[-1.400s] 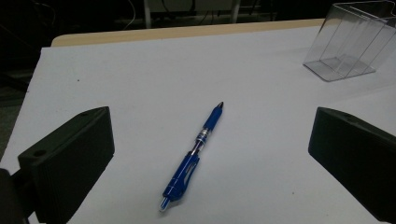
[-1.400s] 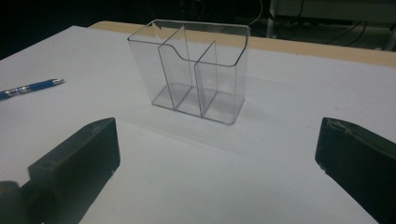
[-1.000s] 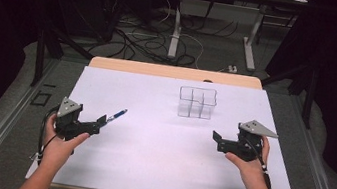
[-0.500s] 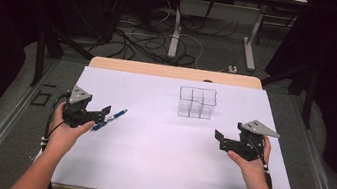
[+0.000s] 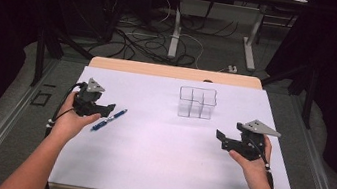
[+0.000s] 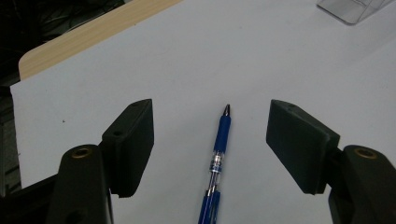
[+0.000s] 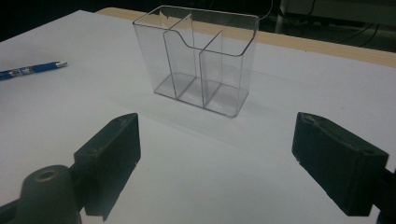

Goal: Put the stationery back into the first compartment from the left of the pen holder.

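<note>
We see the left gripper at the left side of the white sheet-covered table, held low over the blue ballpoint pen with a clear barrel section. In the left gripper view the pen lies flat on the white surface between the two black jaws, its metal tip pointing away from the camera; the pads stand clear of it on both sides and do not touch it. We note that these jaws have just been closing, with the pen between them but not yet clamped. In the high view the pen lies at a slant, its tip toward the table's middle, well apart from the clear plastic organizer box with inner dividers, which stands upright toward the far edge of the table. The right gripper sits at the right side, nearer than the box and pointing leftward across the table. In the right gripper view its jaws stand wide apart with bare white surface between them, the organizer box beyond them and the pen far off at the left edge. These jaws too have just been closing somewhat, on nothing.
</note>
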Tool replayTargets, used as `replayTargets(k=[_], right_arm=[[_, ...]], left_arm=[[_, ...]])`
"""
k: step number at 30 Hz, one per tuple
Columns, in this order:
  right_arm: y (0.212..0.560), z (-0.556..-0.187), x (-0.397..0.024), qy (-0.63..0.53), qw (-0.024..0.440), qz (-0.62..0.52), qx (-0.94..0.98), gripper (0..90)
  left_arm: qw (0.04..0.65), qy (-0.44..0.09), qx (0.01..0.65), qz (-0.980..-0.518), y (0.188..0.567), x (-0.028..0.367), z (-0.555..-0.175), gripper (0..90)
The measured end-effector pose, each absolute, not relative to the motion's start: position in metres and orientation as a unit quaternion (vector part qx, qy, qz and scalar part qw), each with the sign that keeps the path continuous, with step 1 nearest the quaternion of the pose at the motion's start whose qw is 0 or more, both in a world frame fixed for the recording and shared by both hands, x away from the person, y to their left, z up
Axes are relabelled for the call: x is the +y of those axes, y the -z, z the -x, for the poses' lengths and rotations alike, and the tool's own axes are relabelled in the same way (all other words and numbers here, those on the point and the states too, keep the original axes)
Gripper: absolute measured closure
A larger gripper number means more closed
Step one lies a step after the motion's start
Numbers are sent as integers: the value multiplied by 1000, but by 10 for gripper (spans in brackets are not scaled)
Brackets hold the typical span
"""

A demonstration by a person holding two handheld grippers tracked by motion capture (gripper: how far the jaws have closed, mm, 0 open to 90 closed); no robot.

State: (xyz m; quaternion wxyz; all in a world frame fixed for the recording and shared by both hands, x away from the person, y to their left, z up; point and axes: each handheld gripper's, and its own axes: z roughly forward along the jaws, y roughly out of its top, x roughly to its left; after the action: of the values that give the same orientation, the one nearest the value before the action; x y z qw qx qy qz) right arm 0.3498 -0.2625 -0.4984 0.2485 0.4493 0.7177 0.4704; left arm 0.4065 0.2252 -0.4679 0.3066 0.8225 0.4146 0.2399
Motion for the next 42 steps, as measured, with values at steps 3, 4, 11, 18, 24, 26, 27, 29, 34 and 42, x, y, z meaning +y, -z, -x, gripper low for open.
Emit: replayTargets(k=[3,4,11,18,24,26,27,29,34,42], right_arm=[[498,-349,-262,-470,248,-449,719,151],[498,-349,-262,-472,247,-446,719,152],[498,-349,-263,-471,248,-443,721,152],[499,-349,-262,-468,247,-442,725,152],[500,-349,-261,-462,245,-440,730,149],[501,-349,-261,-461,246,-440,730,148],[501,-349,-261,-459,245,-441,731,147],[502,-350,-261,-459,245,-439,732,143],[503,-350,-260,-451,243,-438,739,0],[505,-351,-260,-447,242,-433,745,0]], left_arm=[[295,-234,420,-826,466,221,-412,336],[290,-235,419,-828,465,219,-414,336],[246,-222,419,-845,459,209,-428,374],[204,-202,418,-862,460,200,-442,386],[181,-185,413,-873,466,191,-452,432],[175,-181,410,-877,469,188,-455,444],[173,-180,409,-878,469,187,-457,455],[166,-174,407,-881,472,185,-460,470],[152,-160,406,-887,481,181,-466,501],[127,-141,407,-893,492,180,-476,559]])
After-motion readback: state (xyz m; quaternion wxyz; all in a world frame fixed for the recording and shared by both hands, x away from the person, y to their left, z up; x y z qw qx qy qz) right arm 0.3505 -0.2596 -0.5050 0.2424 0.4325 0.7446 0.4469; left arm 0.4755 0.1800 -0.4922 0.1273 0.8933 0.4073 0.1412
